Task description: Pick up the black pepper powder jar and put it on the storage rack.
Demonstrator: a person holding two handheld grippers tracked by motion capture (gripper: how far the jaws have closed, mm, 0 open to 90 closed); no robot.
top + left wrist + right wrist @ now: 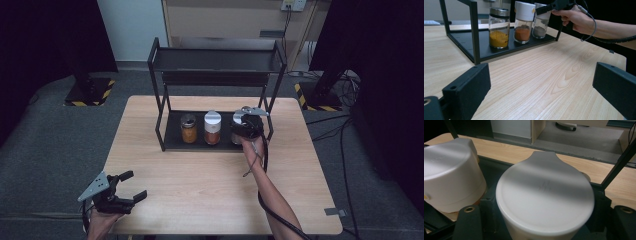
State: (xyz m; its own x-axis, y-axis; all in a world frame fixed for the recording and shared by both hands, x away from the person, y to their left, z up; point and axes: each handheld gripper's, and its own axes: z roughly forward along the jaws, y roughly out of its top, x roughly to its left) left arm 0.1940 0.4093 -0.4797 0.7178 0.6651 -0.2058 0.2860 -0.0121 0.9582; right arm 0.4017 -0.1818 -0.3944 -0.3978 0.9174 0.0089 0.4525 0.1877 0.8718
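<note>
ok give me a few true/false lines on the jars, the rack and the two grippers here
1. Three jars stand on the lower shelf of the black rack. True.
2. The right gripper is shut on the grey-powder jar. True.
3. The yellow-powder jar has a white cap. False: its cap is metal; the orange-powder jar wears a white one.
4. The left gripper holds a jar. False: its jaws are open over bare table.
5. The top shelf is loaded with jars. False: no jars on it.
</note>
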